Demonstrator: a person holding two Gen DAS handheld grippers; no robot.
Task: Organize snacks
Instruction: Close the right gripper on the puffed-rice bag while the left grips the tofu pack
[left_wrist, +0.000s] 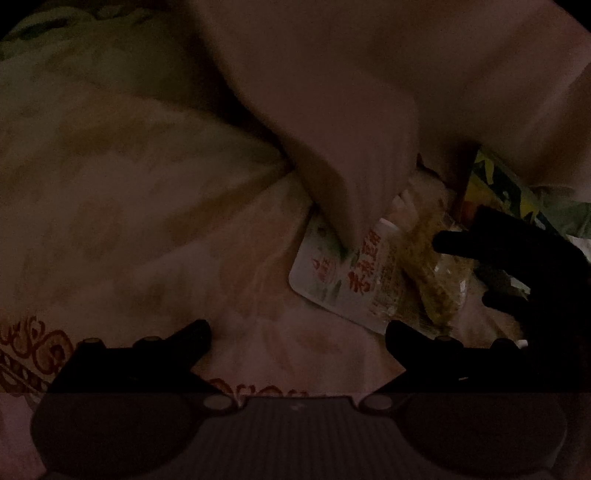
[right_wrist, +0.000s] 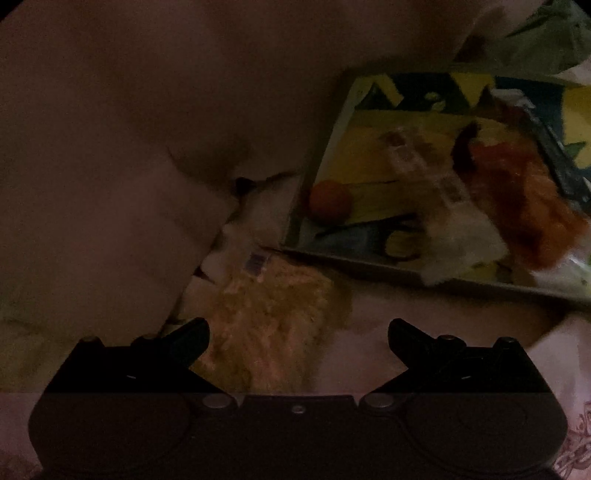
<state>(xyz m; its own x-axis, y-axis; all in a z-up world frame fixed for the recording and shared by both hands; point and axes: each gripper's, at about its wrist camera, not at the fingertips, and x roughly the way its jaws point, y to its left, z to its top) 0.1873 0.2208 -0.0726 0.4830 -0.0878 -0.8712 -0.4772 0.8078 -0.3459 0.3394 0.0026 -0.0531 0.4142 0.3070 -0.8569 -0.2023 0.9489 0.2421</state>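
The light is very dim. In the left wrist view a white snack packet (left_wrist: 343, 280) with red characters lies on pale cloth, partly under a fold. A clear packet of yellowish crumbly snack (left_wrist: 436, 273) lies across its right side. My left gripper (left_wrist: 299, 332) is open, just short of the white packet, with nothing between its fingers. My right gripper (left_wrist: 469, 273) shows as a black shape, open beside the crumbly packet. In the right wrist view the right gripper (right_wrist: 299, 328) is open, with the crumbly packet (right_wrist: 273, 317) lying between and ahead of its fingers.
A large yellow and blue packet (right_wrist: 369, 162) with an orange ball printed on it lies ahead on the right, and a clear packet of orange-red snack (right_wrist: 524, 192) rests on it. Thick folds of pale cloth (left_wrist: 332, 110) hang over the snacks. A red-patterned cloth border (left_wrist: 33, 350) lies at the near left.
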